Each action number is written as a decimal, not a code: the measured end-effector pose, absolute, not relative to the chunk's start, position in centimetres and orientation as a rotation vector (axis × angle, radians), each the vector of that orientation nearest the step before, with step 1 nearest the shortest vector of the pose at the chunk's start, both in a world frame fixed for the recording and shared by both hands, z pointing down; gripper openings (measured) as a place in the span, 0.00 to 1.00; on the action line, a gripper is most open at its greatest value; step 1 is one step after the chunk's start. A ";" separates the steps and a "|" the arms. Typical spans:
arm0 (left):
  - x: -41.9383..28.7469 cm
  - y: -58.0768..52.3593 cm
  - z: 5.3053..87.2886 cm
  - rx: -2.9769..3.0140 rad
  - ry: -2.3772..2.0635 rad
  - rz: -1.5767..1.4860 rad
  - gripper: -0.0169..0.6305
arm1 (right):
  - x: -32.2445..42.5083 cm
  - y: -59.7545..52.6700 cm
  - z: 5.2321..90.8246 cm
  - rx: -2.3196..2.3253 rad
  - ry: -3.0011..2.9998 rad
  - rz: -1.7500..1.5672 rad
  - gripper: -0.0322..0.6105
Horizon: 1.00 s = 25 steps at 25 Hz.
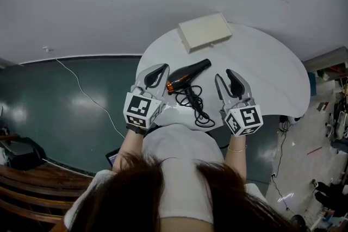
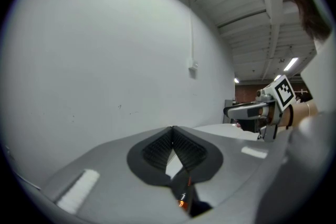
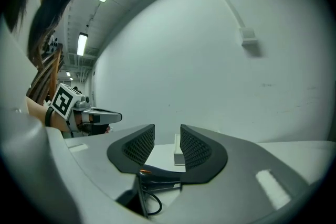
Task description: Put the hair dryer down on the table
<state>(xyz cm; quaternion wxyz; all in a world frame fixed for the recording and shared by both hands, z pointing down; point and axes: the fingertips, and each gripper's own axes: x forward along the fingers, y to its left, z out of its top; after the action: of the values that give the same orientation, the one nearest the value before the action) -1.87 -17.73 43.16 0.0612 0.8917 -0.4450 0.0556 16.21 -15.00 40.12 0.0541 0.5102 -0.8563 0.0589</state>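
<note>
Hardware on view counts out as one round white table, one hair dryer, one cord, one pale slab and two grippers.

Just left of the hair dryer, the left gripper hangs above the table's near edge. In its own view the left gripper has its two ribbed black pads meeting at the tips, with nothing caught between them.

The hair dryer lies flat on the smooth tabletop, free of both grippers. It is a matte black tube with an orange ring at its left end and a handle angled toward the person. Its thin black cord lies in loose loops just nearer the person than the hair dryer.

Beyond the hair dryer sits the slab, flat and rectangular; whether it is a box or a pad is hard to say.

Just right of the hair dryer is the right gripper. In its own view the right gripper holds its meshed pads a narrow gap apart, gripping nothing.
</note>
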 end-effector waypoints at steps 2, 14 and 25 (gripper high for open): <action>-1.9 -17.8 43.2 2.698 -1.339 0.168 0.11 | 16.2 -14.9 39.9 1.561 -2.606 0.177 0.25; -1.4 -18.3 43.4 2.711 -1.296 0.162 0.11 | 17.1 -15.0 39.4 1.648 -2.580 0.160 0.07; -1.4 -18.5 43.7 2.695 -1.306 0.172 0.11 | 18.5 -15.1 40.5 1.681 -2.574 0.238 0.05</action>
<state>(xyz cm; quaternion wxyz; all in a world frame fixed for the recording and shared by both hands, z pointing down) -1.41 -18.46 43.72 0.0709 0.8962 -0.4343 0.0572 18.49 -15.13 40.48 0.0290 0.5448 -0.8345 0.0772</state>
